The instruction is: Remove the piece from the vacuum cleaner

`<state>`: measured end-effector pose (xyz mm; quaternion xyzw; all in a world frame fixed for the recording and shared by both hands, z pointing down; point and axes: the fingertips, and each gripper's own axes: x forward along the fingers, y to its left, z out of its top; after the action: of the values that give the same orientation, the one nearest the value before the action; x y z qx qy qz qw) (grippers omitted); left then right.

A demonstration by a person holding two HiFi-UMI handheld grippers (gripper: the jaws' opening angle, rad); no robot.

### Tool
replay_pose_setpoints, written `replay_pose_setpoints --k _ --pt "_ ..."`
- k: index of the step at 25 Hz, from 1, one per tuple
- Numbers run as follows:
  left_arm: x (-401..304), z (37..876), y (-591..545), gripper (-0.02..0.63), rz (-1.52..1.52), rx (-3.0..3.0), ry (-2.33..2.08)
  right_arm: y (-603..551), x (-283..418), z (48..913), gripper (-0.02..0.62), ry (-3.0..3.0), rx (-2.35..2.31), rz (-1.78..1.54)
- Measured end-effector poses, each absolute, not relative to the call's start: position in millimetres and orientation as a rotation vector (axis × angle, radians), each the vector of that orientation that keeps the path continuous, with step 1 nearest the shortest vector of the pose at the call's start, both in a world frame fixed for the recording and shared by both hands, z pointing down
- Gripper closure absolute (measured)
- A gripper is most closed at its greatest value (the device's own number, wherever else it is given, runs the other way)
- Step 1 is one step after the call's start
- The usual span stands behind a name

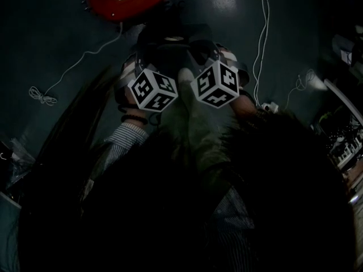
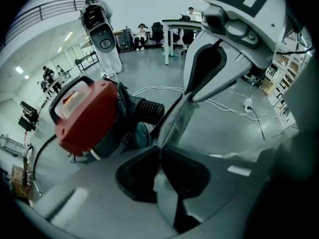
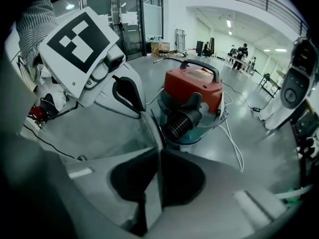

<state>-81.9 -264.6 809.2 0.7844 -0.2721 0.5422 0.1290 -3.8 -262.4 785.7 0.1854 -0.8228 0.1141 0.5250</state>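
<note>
My left gripper (image 2: 160, 151) has its two jaws pressed together on the lower end of a grey cloth piece (image 2: 177, 123). The cloth comes out right at the tips of the jaws. My right gripper (image 3: 158, 151) does the same on the other end. Its jaws are closed on the thin edge of the same cloth, and no gap shows between the tips. So the piece hangs between my two grippers, which are close to each other, and it runs as a narrow woven strip from one pair of jaws to the other.

The vacuum cleaner (image 2: 84, 118) stands on the grey floor (image 2: 219, 128), just beyond the grippers. It has a red top with a black carrying handle (image 3: 199, 66), and under the top there is a bluish drum (image 3: 192, 133). Its black ribbed hose socket (image 2: 149, 111) faces toward me. The cloth passes just beside this socket, but I cannot tell whether it touches the machine there.

The head view is very dark. In it the two marker cubes, left (image 1: 153, 89) and right (image 1: 215, 84), sit side by side below the red vacuum. A white cable (image 1: 262, 38) lies on the floor at the right of them, and my striped sleeve (image 1: 122, 140) shows behind the left cube.
</note>
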Motion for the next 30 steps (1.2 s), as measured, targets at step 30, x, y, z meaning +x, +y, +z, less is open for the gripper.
replay_pose_setpoints --k 30 --pt "-89.8 444.0 -155.9 0.578 0.995 2.199 -0.974 -173.3 -13.6 428.3 0.569 -2.157 0.684 0.594"
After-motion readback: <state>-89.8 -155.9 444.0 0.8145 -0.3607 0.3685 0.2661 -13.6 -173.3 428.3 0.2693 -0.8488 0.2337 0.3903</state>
